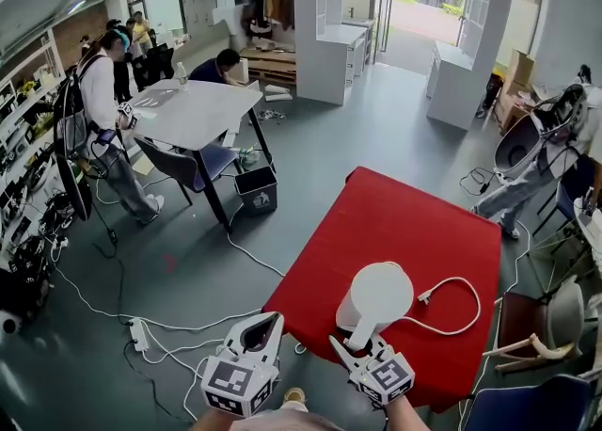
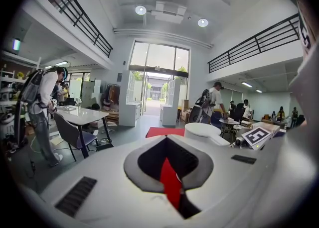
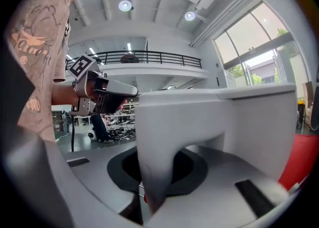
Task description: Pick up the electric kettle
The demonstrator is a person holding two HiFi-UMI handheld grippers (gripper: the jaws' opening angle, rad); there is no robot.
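The white electric kettle (image 1: pixel 376 295) stands near the front edge of the red table (image 1: pixel 395 222), and its white cord (image 1: pixel 451 326) loops off to the right. My right gripper (image 1: pixel 357 343) is at the kettle's handle. In the right gripper view the handle (image 3: pixel 154 137) runs down between the jaws, and the right gripper (image 3: pixel 157 182) is shut on it. My left gripper (image 1: pixel 266 324) hangs left of the kettle, off the table's left edge, shut and holding nothing. From the left gripper (image 2: pixel 168 142) view, the kettle's lid (image 2: pixel 203 131) shows to the right.
A wooden chair (image 1: pixel 527 326) and a blue chair (image 1: pixel 527 406) stand right of the table. A power strip (image 1: pixel 141 333) and cables lie on the floor at left. Farther back are a bin (image 1: pixel 256 186), a white table (image 1: pixel 202 109) and several people.
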